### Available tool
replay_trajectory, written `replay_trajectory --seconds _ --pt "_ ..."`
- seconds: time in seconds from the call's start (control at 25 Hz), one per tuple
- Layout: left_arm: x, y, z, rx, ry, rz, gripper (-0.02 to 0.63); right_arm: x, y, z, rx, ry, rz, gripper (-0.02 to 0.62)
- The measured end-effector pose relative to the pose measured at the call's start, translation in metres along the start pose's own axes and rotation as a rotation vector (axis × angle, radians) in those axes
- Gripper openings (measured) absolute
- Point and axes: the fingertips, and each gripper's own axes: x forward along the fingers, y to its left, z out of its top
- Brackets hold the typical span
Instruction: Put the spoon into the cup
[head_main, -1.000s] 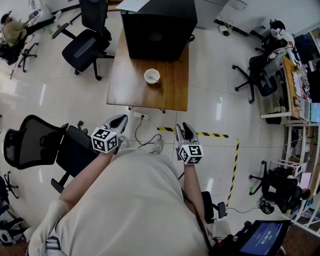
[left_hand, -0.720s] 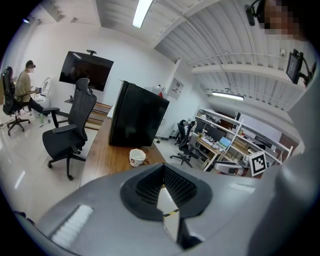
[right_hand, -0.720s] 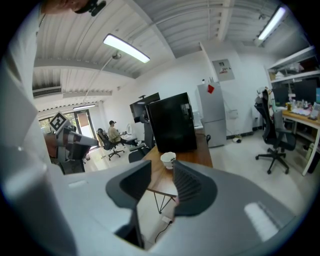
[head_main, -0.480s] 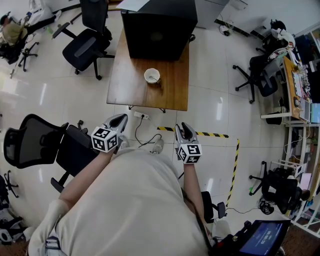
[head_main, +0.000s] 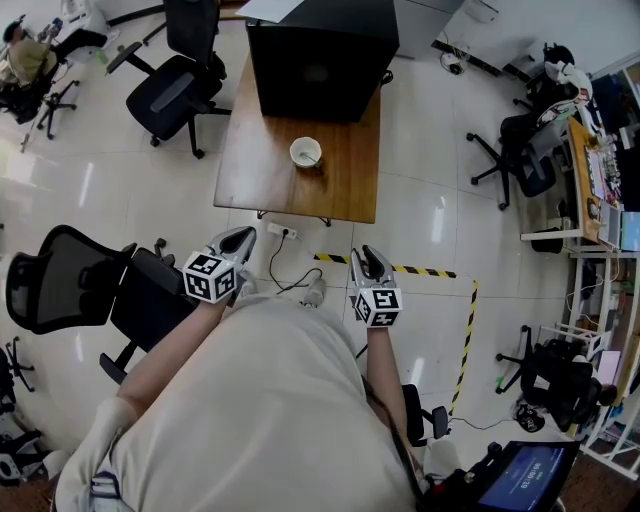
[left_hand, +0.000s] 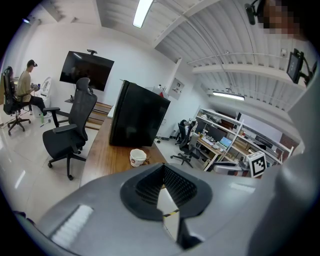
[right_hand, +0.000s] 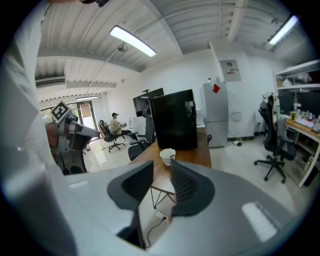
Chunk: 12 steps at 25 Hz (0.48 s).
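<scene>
A white cup (head_main: 305, 152) stands on the wooden table (head_main: 285, 192), far ahead of both grippers. A small spoon (head_main: 319, 164) lies just right of the cup and is hard to make out. I hold both grippers over the floor, near my body and well short of the table. My left gripper (head_main: 238, 240) is shut, its tips touching and nothing held. My right gripper (head_main: 372, 260) has just been closing and is shut with nothing between its jaws. The cup (left_hand: 137, 157) shows beyond the left jaws, and the cup (right_hand: 168, 155) just above the right ones.
A big black box (head_main: 320, 50) fills the table's far end. Black office chairs (head_main: 165, 88) stand at the upper left, another chair (head_main: 62, 285) to my left. A power strip with cable (head_main: 283, 233) and yellow-black tape (head_main: 410, 268) lie on the floor before the table.
The right gripper's jaws have drawn a little closer together. Both hands have stayed where they were.
</scene>
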Motion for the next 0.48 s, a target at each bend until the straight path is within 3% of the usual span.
replay_trajectory --seconds 0.48 --pt "0.0018 0.0057 0.0036 0.009 0.003 0.005 0.000 0.0075 -0.0002 0.0003 0.006 -0.003 -0.002 0.095"
